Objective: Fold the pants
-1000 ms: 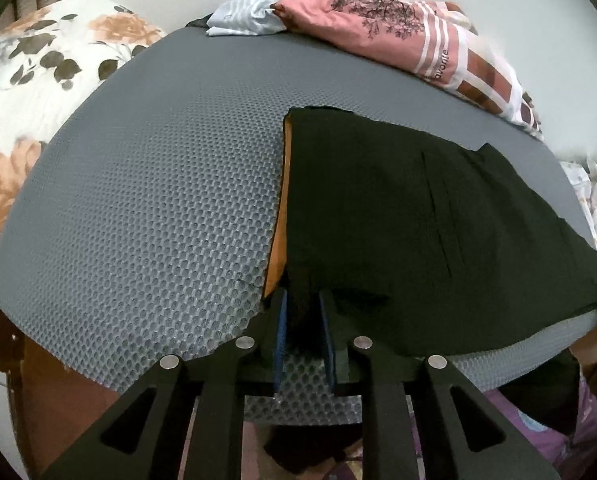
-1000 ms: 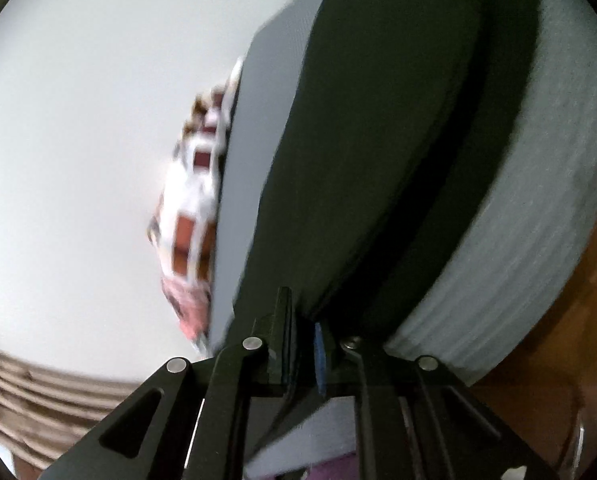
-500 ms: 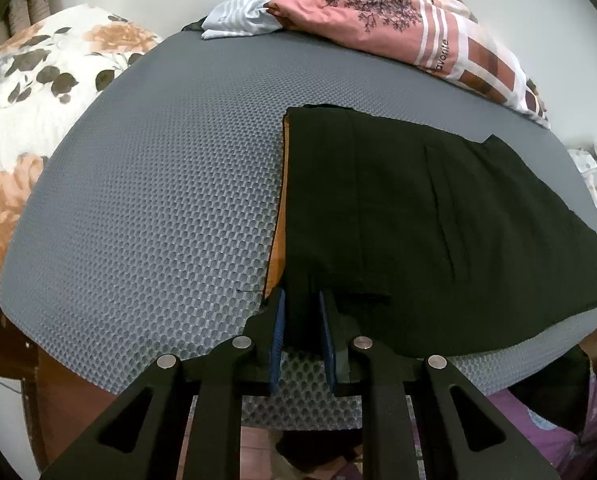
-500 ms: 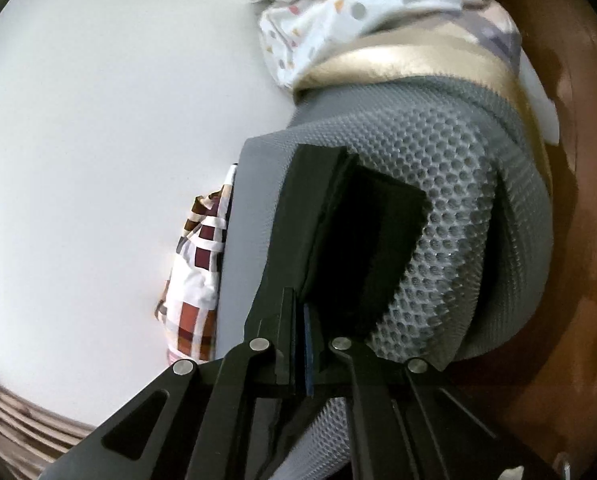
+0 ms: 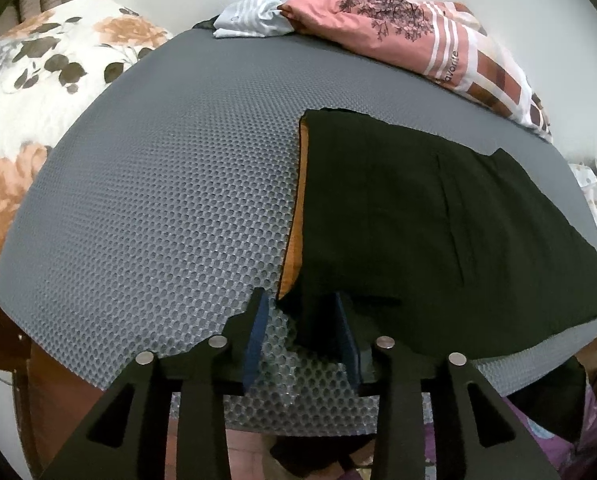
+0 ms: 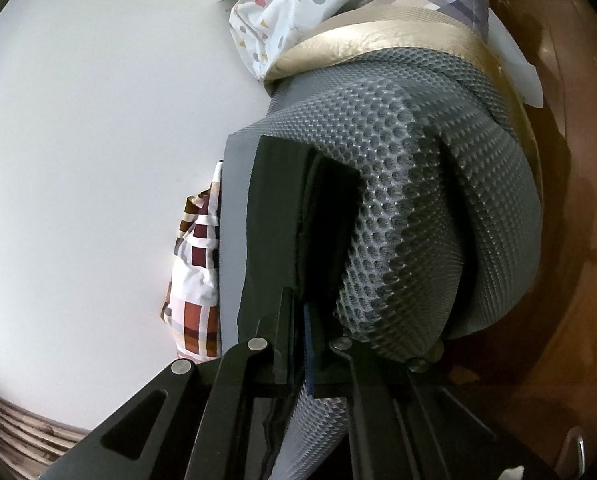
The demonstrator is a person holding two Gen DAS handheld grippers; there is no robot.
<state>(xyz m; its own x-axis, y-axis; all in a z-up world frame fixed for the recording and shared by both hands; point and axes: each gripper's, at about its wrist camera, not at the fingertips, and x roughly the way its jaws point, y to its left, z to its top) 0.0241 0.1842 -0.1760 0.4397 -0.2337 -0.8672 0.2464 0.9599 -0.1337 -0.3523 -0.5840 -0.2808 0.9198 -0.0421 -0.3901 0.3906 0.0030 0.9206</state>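
- Pants (image 5: 438, 232): black, folded flat on the grey mesh pad (image 5: 158, 220), ahead of the left fingers.
- Left gripper (image 5: 302, 336): fingers spread, the near pants corner lying between them.
- Right gripper (image 6: 298, 340): fingers pinched on the pants (image 6: 274, 220) edge.

place: home bedroom | cues: floral pillow (image 5: 38, 92), grey mattress (image 5: 170, 208), bedding (image 5: 398, 28)

Pants (image 5: 438, 232) lie on the mattress's (image 5: 158, 208) right half, blanket (image 5: 398, 36) behind.
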